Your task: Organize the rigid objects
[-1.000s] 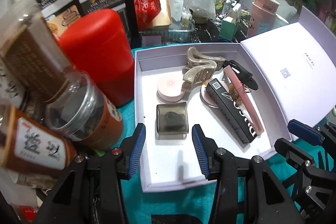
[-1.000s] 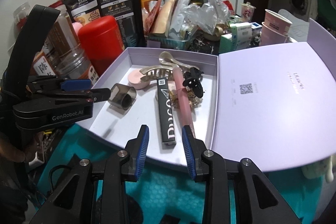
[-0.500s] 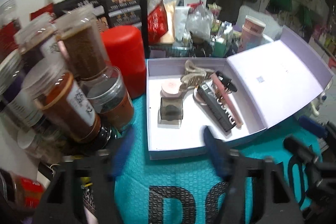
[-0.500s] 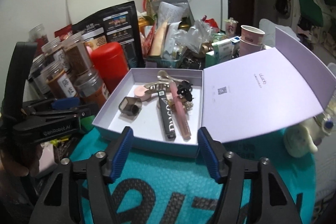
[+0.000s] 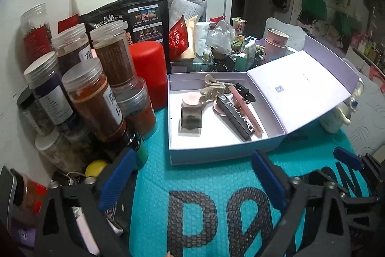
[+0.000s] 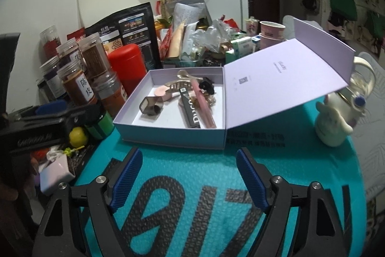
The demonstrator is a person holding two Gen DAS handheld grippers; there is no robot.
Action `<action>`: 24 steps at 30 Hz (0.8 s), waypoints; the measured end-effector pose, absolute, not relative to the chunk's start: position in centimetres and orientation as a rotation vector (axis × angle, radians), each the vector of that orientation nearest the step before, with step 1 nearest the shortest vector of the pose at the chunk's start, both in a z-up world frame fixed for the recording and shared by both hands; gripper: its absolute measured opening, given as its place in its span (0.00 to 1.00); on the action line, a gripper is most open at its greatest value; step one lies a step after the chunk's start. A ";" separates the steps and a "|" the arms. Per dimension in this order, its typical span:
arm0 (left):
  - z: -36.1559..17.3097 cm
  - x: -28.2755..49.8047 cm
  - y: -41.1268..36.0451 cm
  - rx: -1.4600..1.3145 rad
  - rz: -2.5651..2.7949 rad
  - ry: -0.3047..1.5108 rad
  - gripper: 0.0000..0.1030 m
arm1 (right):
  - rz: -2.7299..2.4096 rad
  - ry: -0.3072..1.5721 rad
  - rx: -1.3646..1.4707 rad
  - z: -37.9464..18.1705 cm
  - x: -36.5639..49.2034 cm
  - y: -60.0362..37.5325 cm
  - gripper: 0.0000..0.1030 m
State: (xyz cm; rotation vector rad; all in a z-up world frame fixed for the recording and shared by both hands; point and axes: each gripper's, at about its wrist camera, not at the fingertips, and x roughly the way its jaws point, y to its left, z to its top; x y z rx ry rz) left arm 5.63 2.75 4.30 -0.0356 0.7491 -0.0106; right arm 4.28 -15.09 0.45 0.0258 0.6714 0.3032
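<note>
1. Lying open at the centre of both views, a pale lilac box [image 6: 168,134] is seen on the teal mat [image 6: 216,184] covering the table, its hinged lid [image 6: 284,78] propped up to the right.
2. Inside the box are held a smoky translucent case [image 5: 190,117], a round pink compact [image 5: 190,99], a beige claw clip [image 5: 213,88], a black tube [image 6: 190,110], a pink stick [image 6: 204,105] and a black clip [image 6: 207,86]; the tube and stick lie side by side.
3. Clear jars of brown and red spices [image 5: 96,98] are stacked at the left, beside a red canister [image 5: 149,69].
4. "QUAKER" can be read on the black pouch [image 5: 127,21] behind the jars; the tube's white lettering reads roughly "Duco"; a QR code is printed on the lid. Large black letters on the mat are cut off by the lower frame edge.
5. The clutter of bags and cups behind the box is too crowded to be told apart.
6. The left hand-held gripper [image 5: 192,180] is spread wide and still opening, with only mat between its blue pads [image 5: 118,180]; nothing is gripped.
7. The right hand-held gripper [image 6: 189,175] is likewise opening over the mat, in front of the box, with nothing held.
</note>
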 end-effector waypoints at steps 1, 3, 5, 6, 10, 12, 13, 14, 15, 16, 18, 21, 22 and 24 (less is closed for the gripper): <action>4.3 5.3 2.7 -0.035 -0.007 0.746 0.98 | 0.303 0.669 0.024 0.5 4.1 -15.1 0.81; 4.1 4.6 2.7 -0.030 0.002 0.749 0.98 | 0.302 0.667 0.021 0.5 3.7 -15.1 0.83; 4.0 4.1 2.7 -0.028 0.004 0.748 0.98 | 0.302 0.666 0.016 0.5 3.3 -15.1 0.83; 3.9 3.7 2.7 -0.027 -0.001 0.747 0.98 | 0.301 0.665 0.013 0.5 3.2 -15.0 0.83; 3.3 2.8 2.7 -0.017 0.004 0.765 0.98 | 0.300 0.662 -0.001 0.5 2.5 -14.8 0.83; 3.0 2.7 2.6 -0.006 0.014 0.783 0.98 | 0.298 0.659 -0.004 0.5 2.3 -14.7 0.83; 3.0 2.5 2.5 0.000 0.021 0.782 0.98 | 0.296 0.655 -0.004 0.6 2.1 -14.7 0.83; 2.9 2.4 2.4 0.007 0.031 0.776 0.98 | 0.293 0.652 -0.003 0.7 2.0 -14.7 0.83; 2.9 2.2 2.4 0.014 0.043 0.771 0.98 | 0.293 0.651 -0.004 0.7 1.9 -14.7 0.83; 3.0 2.1 2.4 0.019 0.049 0.766 0.98 | 0.295 0.651 -0.006 0.7 1.8 -14.7 0.83; 3.1 1.8 2.4 0.023 0.061 0.755 0.98 | 0.295 0.648 -0.014 0.7 1.7 -14.6 0.83; 3.2 1.8 2.4 0.021 0.061 0.755 0.98 | 0.294 0.645 -0.031 0.8 1.5 -14.4 0.83; 3.2 1.8 2.4 0.015 0.057 0.755 0.98 | 0.295 0.644 -0.034 0.8 1.4 -14.4 0.83; 3.2 1.7 2.2 0.011 0.046 0.762 0.98 | 0.298 0.639 -0.034 0.9 1.3 -14.4 0.83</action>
